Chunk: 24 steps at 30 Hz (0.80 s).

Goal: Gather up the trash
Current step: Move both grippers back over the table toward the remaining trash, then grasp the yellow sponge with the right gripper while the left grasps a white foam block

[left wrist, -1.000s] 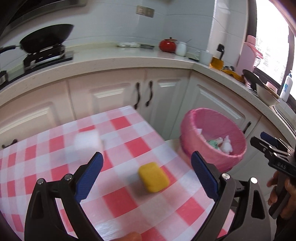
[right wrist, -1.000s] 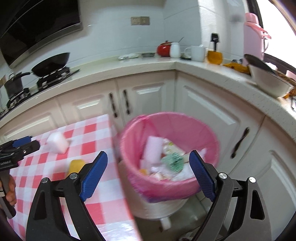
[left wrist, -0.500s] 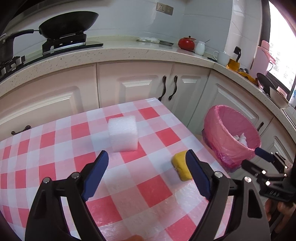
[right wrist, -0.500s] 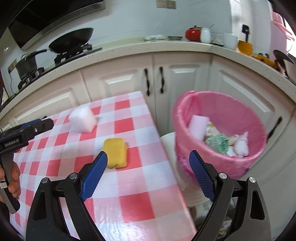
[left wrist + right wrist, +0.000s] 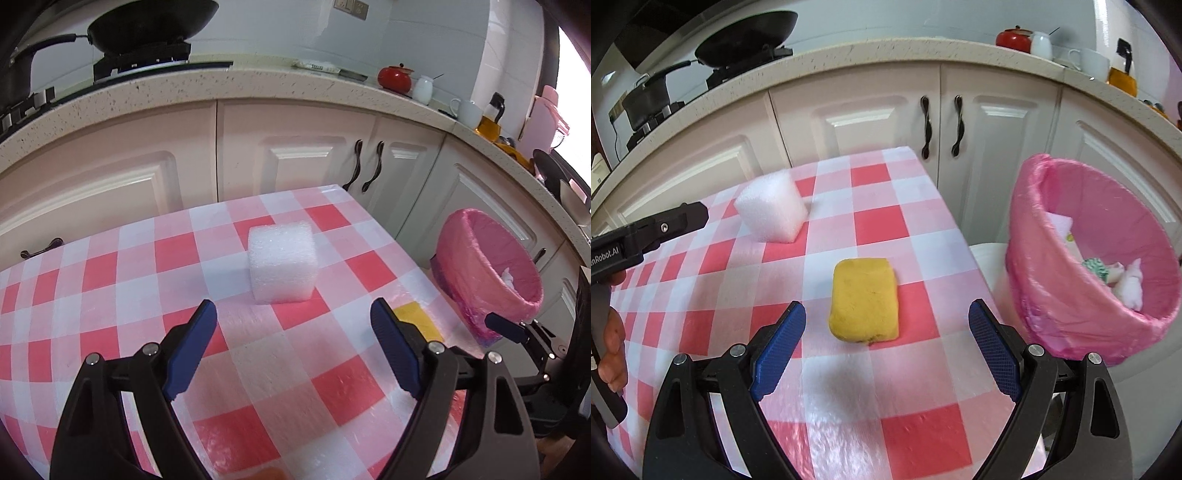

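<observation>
The left gripper (image 5: 291, 314) hangs over the checked tablecloth (image 5: 110, 280), its blue fingers (image 5: 192, 343) spread wide with nothing between them; they have just been closing a little. Just ahead of its tips stands the foam block (image 5: 282, 264), a white cube upright on the cloth and not touched by either finger. To the right, the sponge (image 5: 417, 319) peeks out from behind the right-hand finger, near the table's edge.

The right gripper (image 5: 886, 321) is also spread wide and empty. The yellow sponge (image 5: 864, 299) lies flat on the cloth just in front of its tips, between the lines of the two fingers but clear of both pads. Farther back and to the left sits the foam block (image 5: 772, 208), well apart from the sponge. At the left edge of this view a hand (image 5: 613, 347) grips the handle of the left gripper, whose black body reaches toward the block.

Beyond the table's right edge stands the bin (image 5: 1089, 258), lined with a pink bag and tilted toward the camera; white scraps and something green lie inside. Behind everything run cream cabinets (image 5: 886, 110) with dark handles under a speckled counter (image 5: 868, 48). On it sit a black wok (image 5: 750, 26) on the stove, a red pot (image 5: 1014, 37) and a white mug (image 5: 1091, 62).
</observation>
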{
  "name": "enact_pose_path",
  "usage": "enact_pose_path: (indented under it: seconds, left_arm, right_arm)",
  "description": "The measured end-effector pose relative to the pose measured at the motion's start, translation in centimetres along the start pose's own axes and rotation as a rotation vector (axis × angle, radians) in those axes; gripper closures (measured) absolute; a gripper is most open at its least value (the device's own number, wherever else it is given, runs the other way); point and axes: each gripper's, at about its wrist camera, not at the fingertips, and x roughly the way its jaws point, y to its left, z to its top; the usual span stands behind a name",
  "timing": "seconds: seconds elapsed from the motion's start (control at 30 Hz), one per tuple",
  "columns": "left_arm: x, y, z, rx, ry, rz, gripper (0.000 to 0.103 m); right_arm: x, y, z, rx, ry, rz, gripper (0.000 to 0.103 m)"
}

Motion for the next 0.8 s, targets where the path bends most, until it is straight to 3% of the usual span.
enact_pose_path:
  seconds: [0.5, 0.73, 0.8]
  left_arm:
    - [6.8, 0.3, 2.3, 0.0, 0.075, 0.011, 0.023]
    - [9.2, 0.2, 2.7, -0.011, 0.11, 0.029, 0.024]
    - [9.7, 0.2, 2.7, -0.009, 0.122, 0.034, 0.033]
  right_arm:
    - [5.1, 1.0, 1.0, -0.02, 0.065, -0.015, 0.019]
    - [6.2, 1.2, 0.9, -0.029, 0.085, -0.014, 0.027]
    - [6.4, 1.1, 0.8, -0.028, 0.088, -0.013, 0.031]
